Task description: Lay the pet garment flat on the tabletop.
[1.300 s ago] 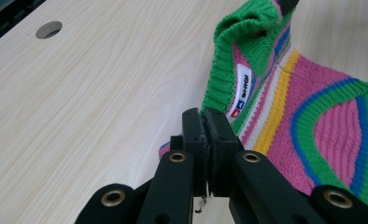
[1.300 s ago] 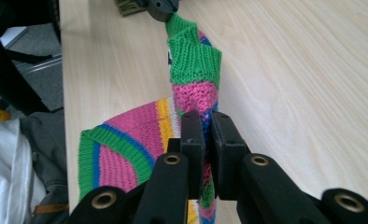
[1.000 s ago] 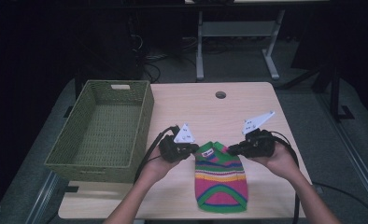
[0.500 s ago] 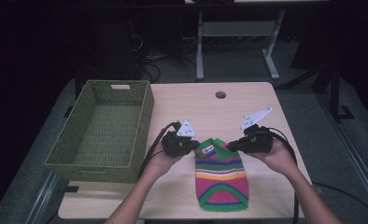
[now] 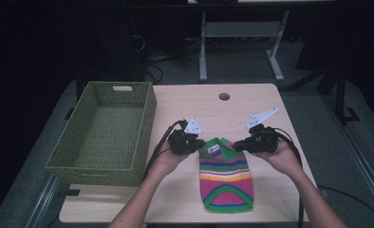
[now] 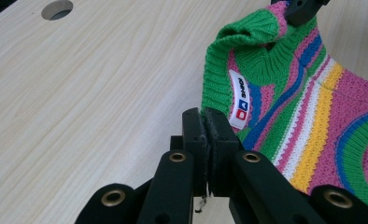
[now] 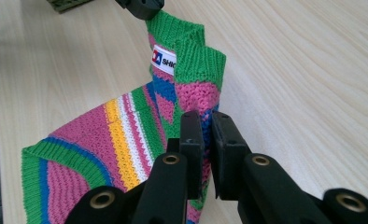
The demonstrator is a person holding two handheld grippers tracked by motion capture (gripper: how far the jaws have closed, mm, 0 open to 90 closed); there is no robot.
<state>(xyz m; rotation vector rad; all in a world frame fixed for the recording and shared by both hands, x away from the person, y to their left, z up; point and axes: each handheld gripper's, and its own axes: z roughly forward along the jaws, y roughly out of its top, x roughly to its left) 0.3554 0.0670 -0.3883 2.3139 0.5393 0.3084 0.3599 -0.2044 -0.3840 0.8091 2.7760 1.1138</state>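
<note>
A knitted piece [image 5: 225,175] striped in green, pink, yellow and blue lies on the wooden table [image 5: 199,104], its far edge raised. My left gripper [image 5: 199,144] is shut on the left corner of that edge, and my right gripper [image 5: 236,144] is shut on the right corner. In the left gripper view the left gripper [image 6: 205,122] pinches the green rib beside a white label [image 6: 240,99]. In the right gripper view the right gripper [image 7: 205,125] clamps the knitted piece [image 7: 126,135] near its green rib.
A green woven basket [image 5: 147,111] stands empty at the table's left side. A round cable hole [image 5: 224,96] sits near the far edge. Cables trail from both grippers toward the front. Metal desk legs [image 5: 203,47] stand on the floor beyond the table.
Both grippers have moved slightly away from the person, keeping hold of the knit's corners. The knitted piece's far edge has followed them, stretching a little farther up the table.
</note>
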